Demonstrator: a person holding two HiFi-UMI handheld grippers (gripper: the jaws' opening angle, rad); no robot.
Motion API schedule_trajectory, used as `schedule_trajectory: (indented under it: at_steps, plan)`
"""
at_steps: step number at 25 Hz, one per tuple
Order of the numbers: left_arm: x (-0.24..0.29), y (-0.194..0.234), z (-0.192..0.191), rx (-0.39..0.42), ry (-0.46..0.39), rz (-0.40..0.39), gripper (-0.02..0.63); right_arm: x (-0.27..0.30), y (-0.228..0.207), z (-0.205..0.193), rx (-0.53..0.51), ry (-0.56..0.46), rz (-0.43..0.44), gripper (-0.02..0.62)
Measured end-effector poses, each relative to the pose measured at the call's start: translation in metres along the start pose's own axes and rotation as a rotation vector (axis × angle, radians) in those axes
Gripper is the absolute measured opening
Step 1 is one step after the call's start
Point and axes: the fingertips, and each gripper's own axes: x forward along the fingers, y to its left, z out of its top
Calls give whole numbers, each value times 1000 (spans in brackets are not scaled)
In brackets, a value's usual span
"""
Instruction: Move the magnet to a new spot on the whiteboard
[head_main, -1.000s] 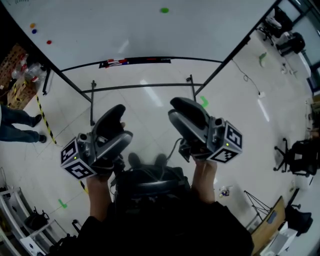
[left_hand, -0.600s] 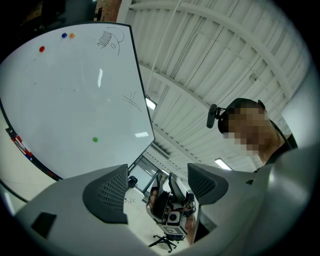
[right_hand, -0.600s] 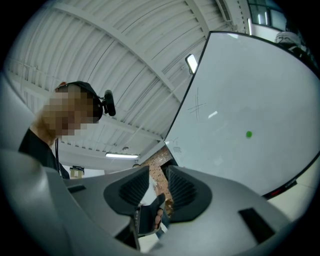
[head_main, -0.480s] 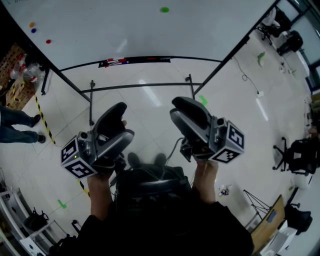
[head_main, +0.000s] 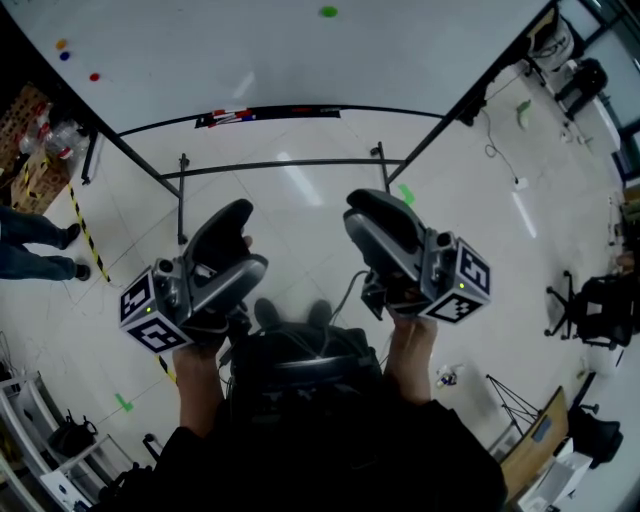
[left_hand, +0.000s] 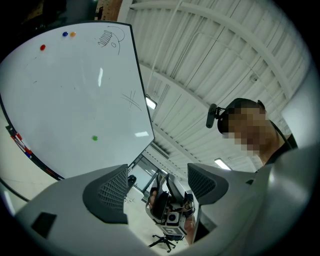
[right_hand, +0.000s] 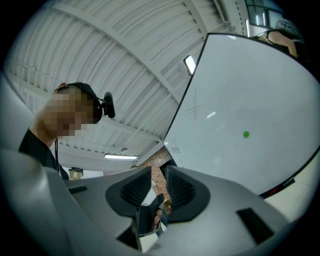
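Note:
A small green magnet (head_main: 328, 12) sticks to the whiteboard (head_main: 220, 60) at the top of the head view. It also shows as the green magnet (left_hand: 94, 138) and the green magnet (right_hand: 246, 134) in the two gripper views. My left gripper (head_main: 226, 222) is held low and well short of the board, as is my right gripper (head_main: 372, 208). Seen along its jaws, the left gripper (left_hand: 156, 187) stands wide open and holds nothing. The right gripper (right_hand: 159, 189) has its jaws drawn almost together with nothing between them.
Red (head_main: 94, 76), blue (head_main: 65, 55) and orange (head_main: 61, 44) magnets sit at the board's left end. A marker tray (head_main: 265, 114) runs under the board, whose black stand legs (head_main: 280, 168) spread over the floor. A person's legs (head_main: 35, 245) are at left, an office chair (head_main: 590, 310) at right.
Both grippers have drifted slightly up the frame toward the board. Neither jaw gap has visibly changed, and the magnets stay put.

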Motion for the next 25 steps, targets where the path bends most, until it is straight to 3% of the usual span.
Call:
schedule_trajectory:
  at_steps: [25]
  plan:
    - [2, -3, -4, 3, 17, 6, 373, -1, 0, -2, 5, 4, 10, 106]
